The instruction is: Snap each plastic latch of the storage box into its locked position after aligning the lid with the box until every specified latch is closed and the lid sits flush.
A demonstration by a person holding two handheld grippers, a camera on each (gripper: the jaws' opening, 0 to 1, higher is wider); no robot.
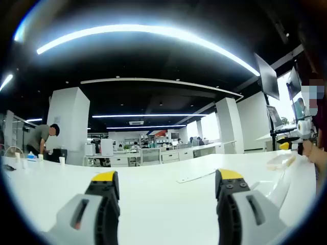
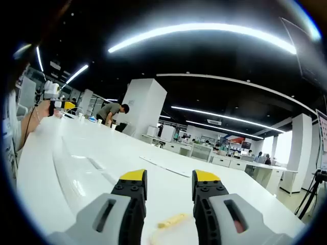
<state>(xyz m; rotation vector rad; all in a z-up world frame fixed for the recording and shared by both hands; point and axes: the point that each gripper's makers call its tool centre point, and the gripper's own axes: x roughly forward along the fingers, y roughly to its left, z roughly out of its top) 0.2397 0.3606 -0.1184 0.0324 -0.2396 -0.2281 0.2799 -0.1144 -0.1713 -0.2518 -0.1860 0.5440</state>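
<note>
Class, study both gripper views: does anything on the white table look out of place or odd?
Nothing looks spilled or broken. One oddity: a small yellowish scrap lies loose on the white table between the right tongs. A thin flat strip also lies alone farther out.

White table (image 1: 153, 199), maybe cups (image 1: 61, 160).

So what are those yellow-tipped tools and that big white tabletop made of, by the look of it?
The left tool and right tool look like matte grey and black moulded plastic with yellow, possibly rubbery, tips: dull surfaces, visible screws. Both stand open, holding nothing. The table seems a smooth white laminate or painted board; its faint sheen mirrors the ceiling lights. The exact material can't be told.
</note>
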